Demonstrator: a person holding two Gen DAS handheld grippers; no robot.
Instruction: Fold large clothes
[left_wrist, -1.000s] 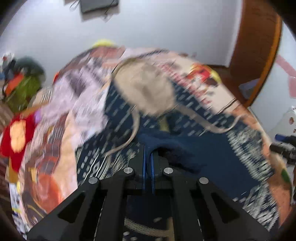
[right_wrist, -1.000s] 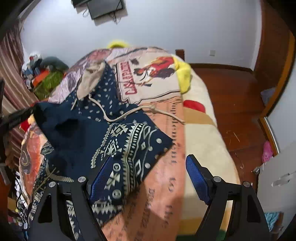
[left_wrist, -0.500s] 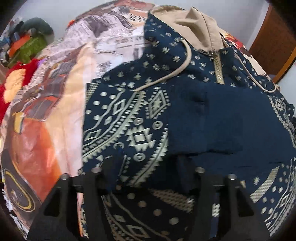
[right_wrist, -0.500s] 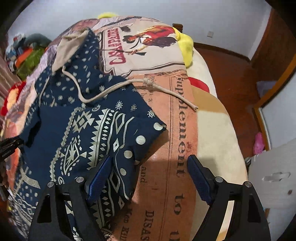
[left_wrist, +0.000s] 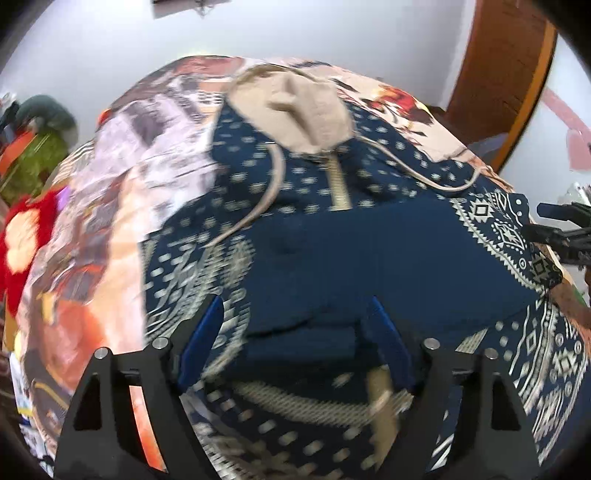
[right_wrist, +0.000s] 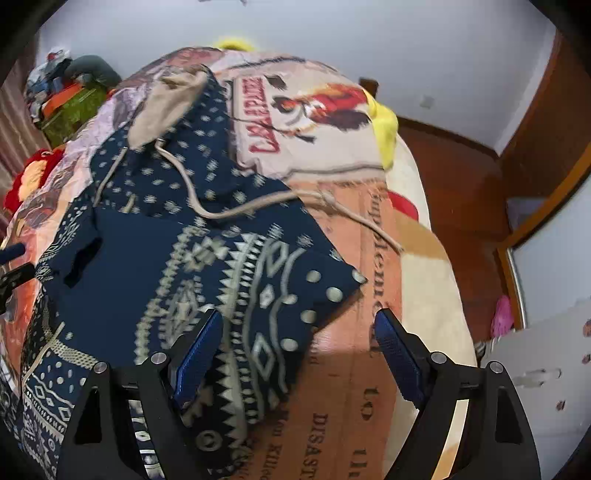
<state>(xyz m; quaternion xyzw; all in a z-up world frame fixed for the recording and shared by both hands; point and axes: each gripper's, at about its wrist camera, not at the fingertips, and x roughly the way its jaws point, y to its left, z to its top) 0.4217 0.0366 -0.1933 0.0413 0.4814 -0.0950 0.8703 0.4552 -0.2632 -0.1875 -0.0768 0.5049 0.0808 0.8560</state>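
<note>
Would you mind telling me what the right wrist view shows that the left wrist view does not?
Only the right wrist view: the open right gripper over the hoodie's edge, the yellow pillow and the wooden floor.

Only the left wrist view: the left gripper, jaws opening, nothing between them.

Both: the navy patterned hoodie, its beige hood and the printed bedspread.
</note>
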